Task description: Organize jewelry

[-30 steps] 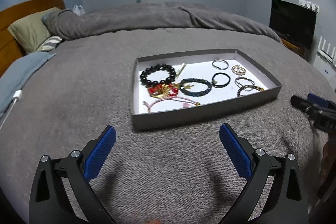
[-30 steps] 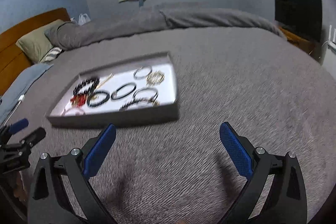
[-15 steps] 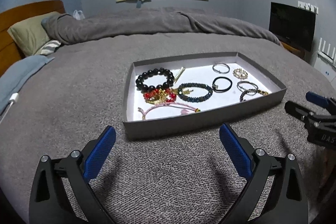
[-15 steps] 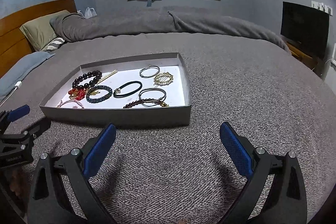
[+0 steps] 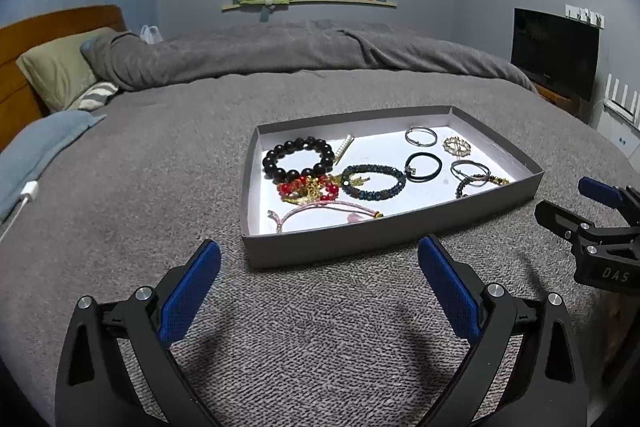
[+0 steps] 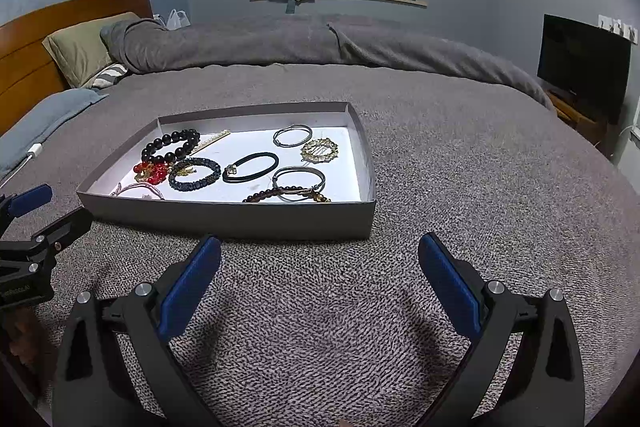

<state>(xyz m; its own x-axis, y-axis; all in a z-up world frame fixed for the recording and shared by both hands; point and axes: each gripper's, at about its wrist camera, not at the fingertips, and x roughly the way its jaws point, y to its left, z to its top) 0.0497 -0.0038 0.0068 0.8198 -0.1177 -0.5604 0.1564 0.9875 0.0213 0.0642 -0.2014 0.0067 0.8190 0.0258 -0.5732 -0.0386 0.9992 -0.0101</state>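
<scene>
A shallow grey tray (image 5: 360, 239) (image 6: 240, 215) lies on the grey bed cover. It holds several bracelets: a black bead bracelet (image 5: 298, 159) (image 6: 170, 145), a red and gold one (image 5: 308, 187), a dark blue bead one (image 5: 374, 183) (image 6: 195, 174), a black band (image 5: 423, 167) (image 6: 250, 167), silver bangles (image 6: 292, 135), a gold ring-shaped piece (image 6: 319, 149) and a pink cord (image 5: 320, 213). My left gripper (image 5: 318, 291) is open and empty just before the tray's near wall. My right gripper (image 6: 320, 285) is open and empty near the tray's front right corner.
The bed cover (image 5: 120, 187) spreads all round the tray. A folded grey duvet (image 5: 280, 51), pillows (image 5: 60, 71) and a wooden headboard lie at the back left. A dark TV (image 5: 556, 51) stands at the right. A white charger cable (image 5: 28, 193) lies at the left.
Both grippers have moved: the tray now sits further right in the left view and closer and sharper in the right view. Both stay open and empty.
</scene>
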